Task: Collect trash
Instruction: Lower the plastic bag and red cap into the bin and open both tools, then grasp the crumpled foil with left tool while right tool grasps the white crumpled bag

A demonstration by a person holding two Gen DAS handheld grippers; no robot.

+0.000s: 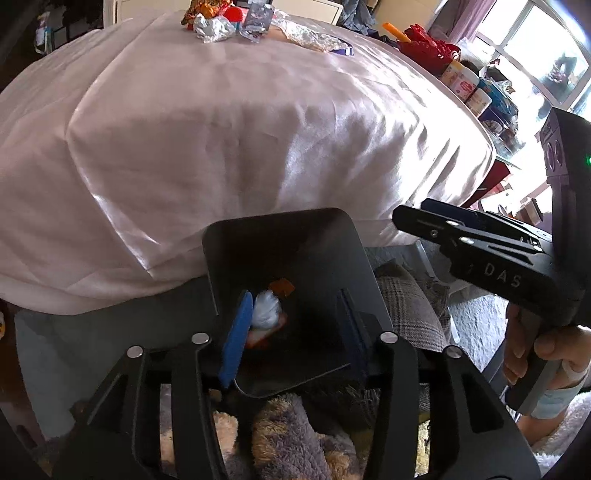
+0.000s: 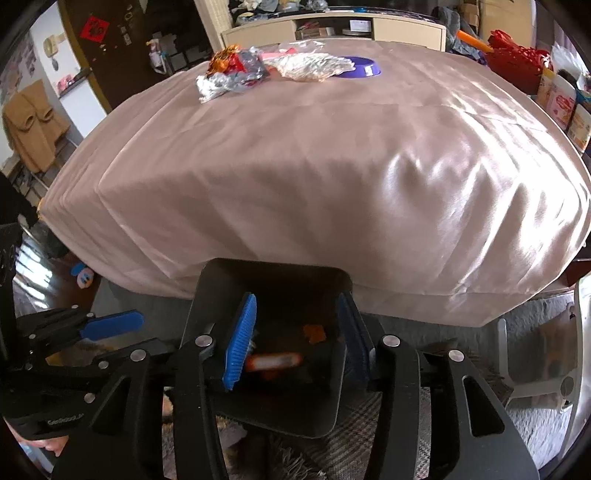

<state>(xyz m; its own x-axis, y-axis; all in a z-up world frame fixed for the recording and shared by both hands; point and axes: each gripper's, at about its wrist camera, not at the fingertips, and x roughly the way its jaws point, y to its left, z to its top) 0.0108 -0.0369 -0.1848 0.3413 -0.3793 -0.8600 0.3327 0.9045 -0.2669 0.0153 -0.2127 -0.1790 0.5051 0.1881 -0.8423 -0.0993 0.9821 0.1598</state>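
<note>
A black bin (image 1: 332, 236) stands below the table's near edge; it also shows in the right wrist view (image 2: 269, 273). Inside lie a white crumpled wad (image 1: 266, 309), an orange scrap (image 1: 282, 286) and an orange-and-white wrapper (image 2: 275, 361). My left gripper (image 1: 293, 332) is open over the bin, the wad beside its left pad (image 1: 234, 343). My right gripper (image 2: 295, 336) is open over the bin, empty. More trash lies at the table's far end: crumpled foil (image 1: 214, 27), foil (image 2: 216, 85), an orange wrapper (image 2: 225, 59), a clear wrapper (image 1: 256, 20).
The table carries a pink satin cloth (image 2: 332, 166). A purple bowl (image 2: 360, 66) and a silver foil sheet (image 2: 314, 66) lie at its far end. Red items and jars (image 1: 465, 79) stand at the right. Fluffy rug and cushions (image 1: 288, 435) lie below.
</note>
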